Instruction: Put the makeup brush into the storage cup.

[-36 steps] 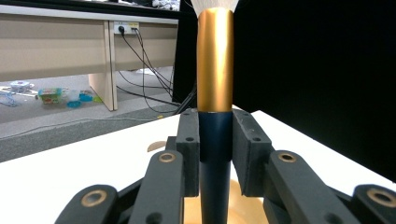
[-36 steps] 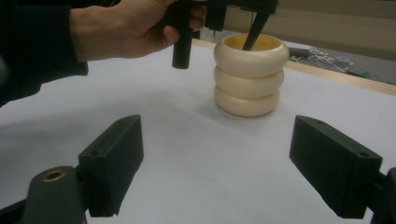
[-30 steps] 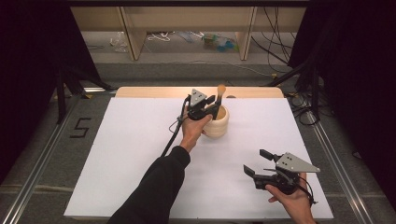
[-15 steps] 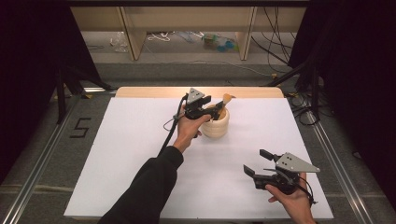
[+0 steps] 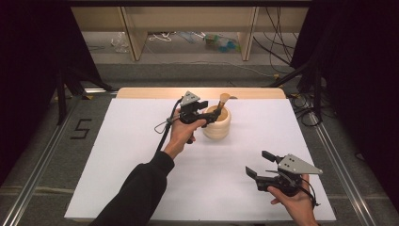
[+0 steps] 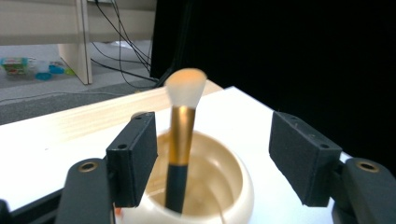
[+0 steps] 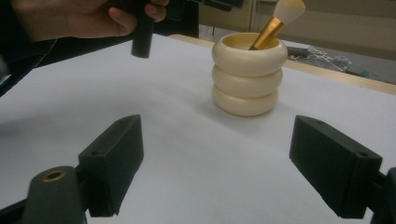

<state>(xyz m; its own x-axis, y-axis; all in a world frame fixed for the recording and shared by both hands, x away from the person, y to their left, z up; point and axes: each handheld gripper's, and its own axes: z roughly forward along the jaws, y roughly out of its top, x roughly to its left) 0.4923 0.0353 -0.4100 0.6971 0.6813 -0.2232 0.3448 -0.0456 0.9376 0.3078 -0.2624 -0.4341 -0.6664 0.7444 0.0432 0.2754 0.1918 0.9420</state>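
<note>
A cream ribbed holder (image 5: 217,124) (image 7: 249,73) (image 6: 219,191) stands near the far middle of the white table. A makeup brush (image 5: 222,102) (image 6: 180,140) (image 7: 276,24) with a dark handle, gold collar and pale bristles leans inside it. My left gripper (image 5: 207,113) (image 6: 215,158) hovers just left of the holder's rim; its jaws have just been opening and stand apart, with the brush between them but untouched. My right gripper (image 5: 260,165) (image 7: 233,163) rests open near the front right, nothing between its jaws.
The white sheet (image 5: 141,155) covers a wooden table whose far edge (image 5: 150,92) shows. Beyond lie a grey floor, wooden legs (image 5: 134,35) and cables. Dark curtains flank both sides. A "5" (image 5: 81,128) marks the floor at left.
The left gripper's jaws opened off the brush and the hand drew back to the left and slightly up. The brush now leans free in the holder. The right hand stayed still.
</note>
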